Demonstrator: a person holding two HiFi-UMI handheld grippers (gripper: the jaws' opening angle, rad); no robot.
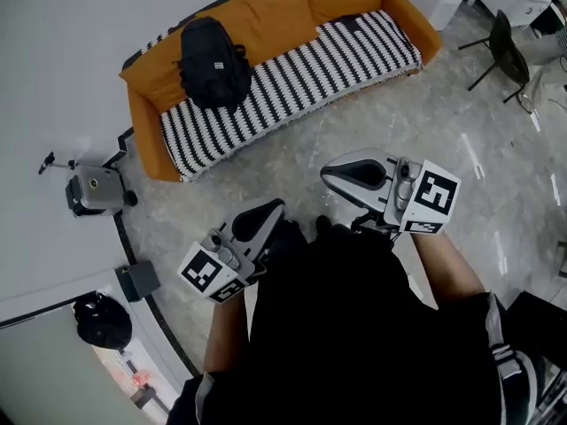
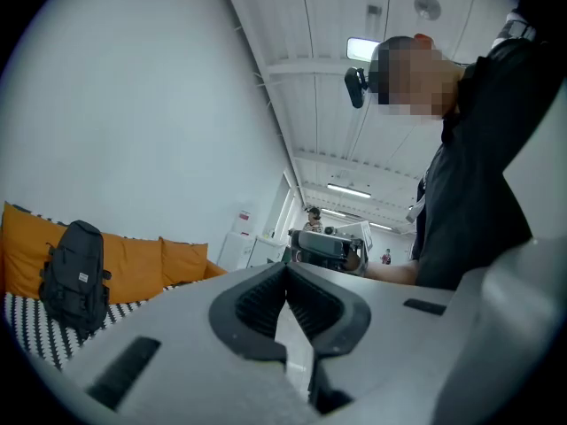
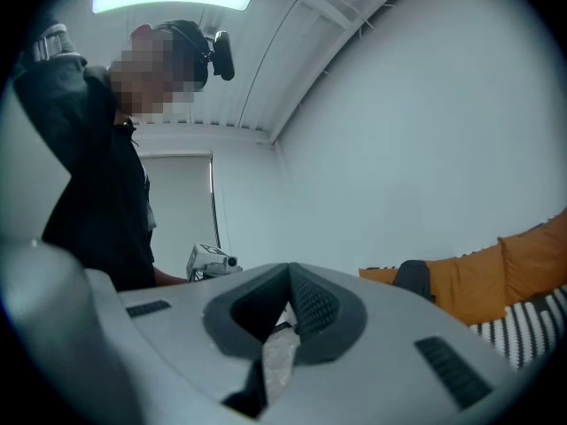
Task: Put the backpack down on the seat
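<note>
Backpack (image 1: pixel 213 62) stood upright on the striped cover (image 1: pixel 301 69) of the orange sofa (image 1: pixel 146 131), at the end toward the head view's left, leaning against the backrest. Left gripper (image 1: pixel 275 209) and right gripper (image 1: pixel 330 177) were level beside the person's torso (image 1: pixel 354 326), well apart from the sofa, each with jaws pressed together and empty.

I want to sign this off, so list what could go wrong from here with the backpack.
1. The backpack stands upright against the orange backrest near the sofa's end; it may slump sideways or tip forward off the striped seat cover.
2. The left gripper and right gripper are shut, empty and away from it, so nothing would catch it.
</note>
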